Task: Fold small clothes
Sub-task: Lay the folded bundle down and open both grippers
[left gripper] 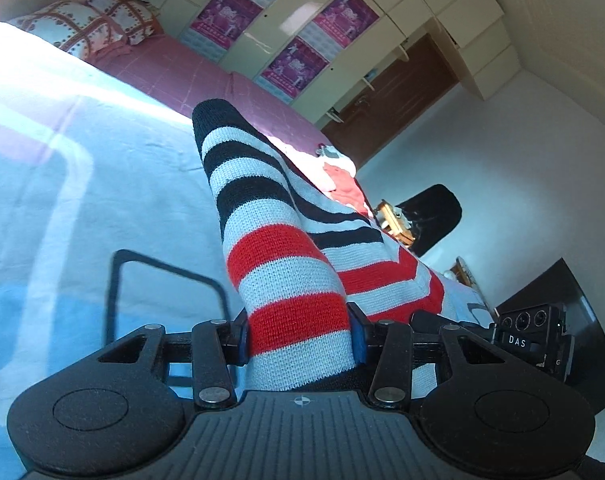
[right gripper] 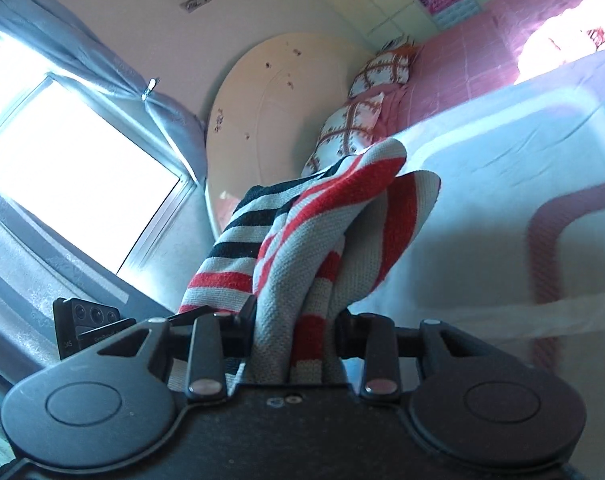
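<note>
L wrist view: my left gripper [left gripper: 300, 338] is clamped on a striped knit garment [left gripper: 278, 248], jaws narrow w/ the red/grey cloth bunched between the blue pads [left gripper: 358, 340]. Looks like a small sweater, sleeve or side edge. It runs from the jaws up and away, long axis pointing far-left, black-striped end farthest out. The rest drapes right toward the right gripper [left gripper: 530, 340], seen at the right edge. Garment is lifted off the pale blue bed sheet [left gripper: 82, 200].

R wrist view: the right gripper [right gripper: 296, 338] is also pinched on the same garment [right gripper: 322, 220], thick folds gathered between narrow jaws. The cloth stands up and leans far-right, a loose flap hanging over the sheet [right gripper: 502, 160]; pillows [right gripper: 354, 120] far behind.

Step, my read: mid-carry w/ both ends held, a fold or re-lay. Next I need to lower it onto the sheet, pull it taut and flat, then release.
</note>
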Demonstrator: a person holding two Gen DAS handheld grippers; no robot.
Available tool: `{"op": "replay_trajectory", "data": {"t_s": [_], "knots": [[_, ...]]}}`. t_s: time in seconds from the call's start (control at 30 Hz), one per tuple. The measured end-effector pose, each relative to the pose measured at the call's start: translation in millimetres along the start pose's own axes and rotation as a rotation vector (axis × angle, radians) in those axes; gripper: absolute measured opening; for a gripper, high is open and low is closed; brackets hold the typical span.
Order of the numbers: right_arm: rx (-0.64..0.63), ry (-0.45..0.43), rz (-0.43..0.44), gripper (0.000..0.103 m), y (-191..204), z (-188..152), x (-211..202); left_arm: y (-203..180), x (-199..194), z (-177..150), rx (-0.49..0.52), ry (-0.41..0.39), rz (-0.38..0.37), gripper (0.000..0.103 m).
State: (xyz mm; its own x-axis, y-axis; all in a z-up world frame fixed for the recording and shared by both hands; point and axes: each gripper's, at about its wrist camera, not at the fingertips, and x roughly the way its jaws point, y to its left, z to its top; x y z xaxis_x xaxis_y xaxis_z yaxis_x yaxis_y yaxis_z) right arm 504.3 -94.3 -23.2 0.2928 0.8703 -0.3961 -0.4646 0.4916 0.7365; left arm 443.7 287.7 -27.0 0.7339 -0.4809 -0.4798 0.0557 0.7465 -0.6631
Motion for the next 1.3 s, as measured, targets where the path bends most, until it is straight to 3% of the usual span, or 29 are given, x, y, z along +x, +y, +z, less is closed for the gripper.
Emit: {"op": "replay_trajectory", "data": {"t_s": [0.17,0.23,0.3,0.37,0.43,0.47,0.57,0.63,0.73,0.83,0.9,0.97,1.1,1.27,1.3], "knots": [[0.028,0.090,-0.016,0.035,-2.0,-24.9,53.8,55.3,4.2,-23.3,-0.069,0.033,0.057,0.045],[0.045,0.123,-0.070,0.038,-8.2,-34.2,72.4,76.9,8.6,-40.1,-0.093,0.057,0.077,0.047],[0.076,0.117,-0.117,0.037,-19.3,-42.9,74.6,87.6,8.6,-48.5,-0.166,0.034,0.026,0.048],[0.105,0.093,-0.133,0.042,-18.1,-45.6,66.4,81.0,6.9,-52.0,-0.159,0.029,0.041,0.050],[0.053,0.062,-0.229,0.051,-3.8,-44.6,53.1,64.2,-0.1,-58.3,-0.112,0.020,0.090,0.053],[0.014,0.043,-0.275,0.050,4.8,-47.4,41.4,58.6,-8.2,-58.1,-0.078,0.011,0.127,0.054],[-0.158,-0.034,-0.380,0.034,46.3,-56.9,1.9,27.8,-40.7,-68.1,0.088,-0.078,0.278,0.055],[-0.281,-0.040,-0.388,0.024,75.4,-70.3,-11.2,13.0,-47.3,-75.1,0.184,-0.110,0.346,0.057],[-0.445,0.012,-0.383,0.021,109.6,-89.1,1.9,-4.6,-46.2,-84.5,0.233,-0.120,0.411,0.057],[-0.554,0.062,-0.433,0.016,128.0,-104.4,31.0,-23.3,-49.4,-96.8,0.310,-0.152,0.422,0.057],[-0.599,0.081,-0.524,0.007,130.6,-108.0,43.5,-35.6,-51.1,-103.7,0.375,-0.176,0.392,0.057],[-0.615,0.107,-0.583,0.006,125.4,-113.9,42.4,-44.5,-48.7,-109.4,0.438,-0.166,0.374,0.057],[-0.599,0.137,-0.592,0.006,115.7,-123.9,48.7,-45.9,-36.4,-122.5,0.512,-0.050,0.443,0.057],[-0.560,0.112,-0.598,0.007,114.9,-129.3,47.7,-51.5,-45.7,-124.0,0.492,-0.039,0.483,0.057],[-0.545,0.107,-0.603,0.012,117.0,-129.0,46.6,-53.8,-47.6,-124.9,0.489,-0.046,0.494,0.061]]}}
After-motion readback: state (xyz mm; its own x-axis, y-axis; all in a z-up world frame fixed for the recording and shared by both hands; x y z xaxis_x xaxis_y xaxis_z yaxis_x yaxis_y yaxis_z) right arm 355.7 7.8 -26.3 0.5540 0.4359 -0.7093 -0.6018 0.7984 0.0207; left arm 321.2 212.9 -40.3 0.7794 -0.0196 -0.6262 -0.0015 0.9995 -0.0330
